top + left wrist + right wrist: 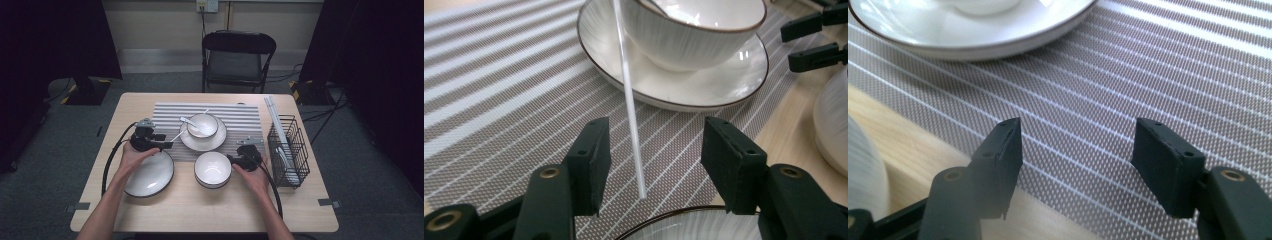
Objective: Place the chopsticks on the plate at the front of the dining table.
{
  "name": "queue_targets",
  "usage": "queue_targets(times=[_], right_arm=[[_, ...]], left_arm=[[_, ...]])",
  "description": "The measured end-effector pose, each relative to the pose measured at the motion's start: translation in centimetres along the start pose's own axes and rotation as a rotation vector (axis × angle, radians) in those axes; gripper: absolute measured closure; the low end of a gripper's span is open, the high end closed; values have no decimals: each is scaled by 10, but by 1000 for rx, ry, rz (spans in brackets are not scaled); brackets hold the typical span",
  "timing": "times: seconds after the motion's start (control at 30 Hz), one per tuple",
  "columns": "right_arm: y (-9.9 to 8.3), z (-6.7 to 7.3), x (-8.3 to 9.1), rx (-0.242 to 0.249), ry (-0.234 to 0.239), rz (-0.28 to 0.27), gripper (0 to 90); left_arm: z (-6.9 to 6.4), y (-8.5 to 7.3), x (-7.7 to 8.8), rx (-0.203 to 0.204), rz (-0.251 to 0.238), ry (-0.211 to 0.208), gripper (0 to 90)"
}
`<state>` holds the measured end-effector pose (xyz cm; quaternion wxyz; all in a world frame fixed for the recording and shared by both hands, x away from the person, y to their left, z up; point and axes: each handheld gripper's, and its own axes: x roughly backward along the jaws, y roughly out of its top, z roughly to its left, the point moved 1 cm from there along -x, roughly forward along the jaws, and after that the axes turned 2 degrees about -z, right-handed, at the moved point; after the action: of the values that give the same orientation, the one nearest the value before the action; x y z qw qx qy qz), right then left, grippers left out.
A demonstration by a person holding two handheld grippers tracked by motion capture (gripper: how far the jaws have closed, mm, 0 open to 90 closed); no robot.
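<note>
The left gripper view shows a white stick lying free between the left gripper's parted jaws, leaning on the plate mid-mat. The right gripper gapes, empty, over the mat's near edge.

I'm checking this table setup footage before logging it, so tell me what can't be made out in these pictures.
- White stick: its top is cut off by the left gripper view's upper edge; high view too small to tell what it is.
- Wire rack: its contents are too small and crowded in the high view.
- Near plate: partly covered by the left hand.
- Saucer: cut off by the right gripper view's top edge.
</note>
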<state>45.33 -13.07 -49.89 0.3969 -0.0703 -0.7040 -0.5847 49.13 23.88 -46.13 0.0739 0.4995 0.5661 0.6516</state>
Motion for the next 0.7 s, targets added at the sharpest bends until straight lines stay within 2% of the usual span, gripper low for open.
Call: queue_targets(times=[0.03, 0.1, 0.13, 0.2, 0.23, 0.27, 0.3, 0.37, 0.4, 0.5, 0.57, 0.67, 0.7], right_arm=[[2, 0, 2, -11, -7, -13, 370], [4, 0, 4, -14, -11, -27, 373], [8, 0, 7, -19, -16, -33, 375], [13, -1, 10, -32, 7, -33, 377], [13, -1, 10, -32, 7, -33, 377], [16, -2, 12, -47, 31, -43, 380], [20, -2, 15, -55, 47, -62, 388], [26, -1, 18, -47, 45, -70, 393], [32, -1, 21, -48, 60, -83, 395], [44, -1, 27, -51, 63, -102, 401], [52, -1, 31, -48, 68, -115, 408], [65, -1, 39, -43, 82, -137, 408], [65, -1, 39, -43, 82, -137, 408]], left_arm=[[-1, -2, 1, 13, -13, -3, 478], [-1, -3, 3, 12, -17, -8, 475], [-5, -4, 6, 0, -16, -10, 468], [-10, -4, 11, -44, -32, 30, 461], [-10, -4, 11, -44, -32, 30, 467], [-10, -4, 12, -19, -38, 1, 467], [-9, -4, 12, -14, -46, -2, 466], [-9, -5, 13, 0, -60, -14, 465], [-9, -6, 13, 25, -73, -52, 488], [-8, -7, 12, 47, -77, -113, 527], [-7, -7, 13, 41, -72, -143, 533], [-7, -8, 13, 63, -92, -179, 549], [-7, -8, 13, 63, -92, -179, 550]])
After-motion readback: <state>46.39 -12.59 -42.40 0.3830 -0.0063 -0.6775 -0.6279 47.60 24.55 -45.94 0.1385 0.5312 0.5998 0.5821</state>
